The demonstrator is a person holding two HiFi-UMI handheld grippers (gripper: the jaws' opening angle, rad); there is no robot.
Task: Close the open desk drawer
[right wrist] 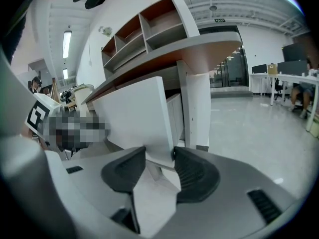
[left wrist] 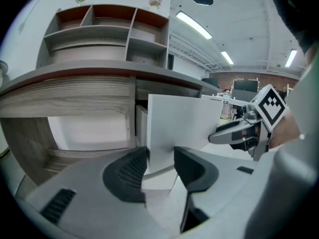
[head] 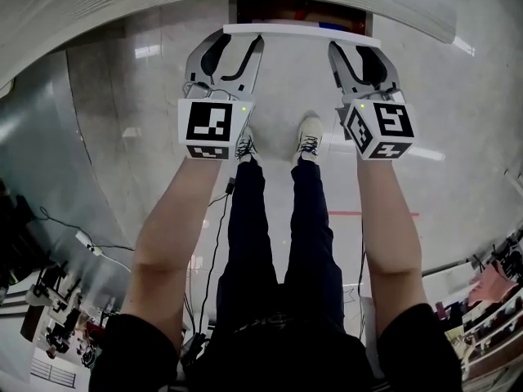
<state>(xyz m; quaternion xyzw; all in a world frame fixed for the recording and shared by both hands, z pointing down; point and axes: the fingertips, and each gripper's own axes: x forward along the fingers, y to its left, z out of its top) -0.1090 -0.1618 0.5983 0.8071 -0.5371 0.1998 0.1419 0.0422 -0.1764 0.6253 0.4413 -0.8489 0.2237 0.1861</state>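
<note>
Pushing suits this rigid white drawer front (head: 302, 29), which juts out from under the desk (left wrist: 89, 73); it should glide lightly on its runners. Your left gripper (head: 237, 41) and right gripper (head: 357, 49) both stand wide apart and grip nothing, with their tips at its face near either end.

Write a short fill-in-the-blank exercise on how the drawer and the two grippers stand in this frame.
1. The drawer front is ____ in colour.
2. The drawer stands out from under the desk, so it is ____.
3. At the drawer front, the jaws of the left gripper and of the right gripper stand ____.
Missing words: white; open; apart.
</note>
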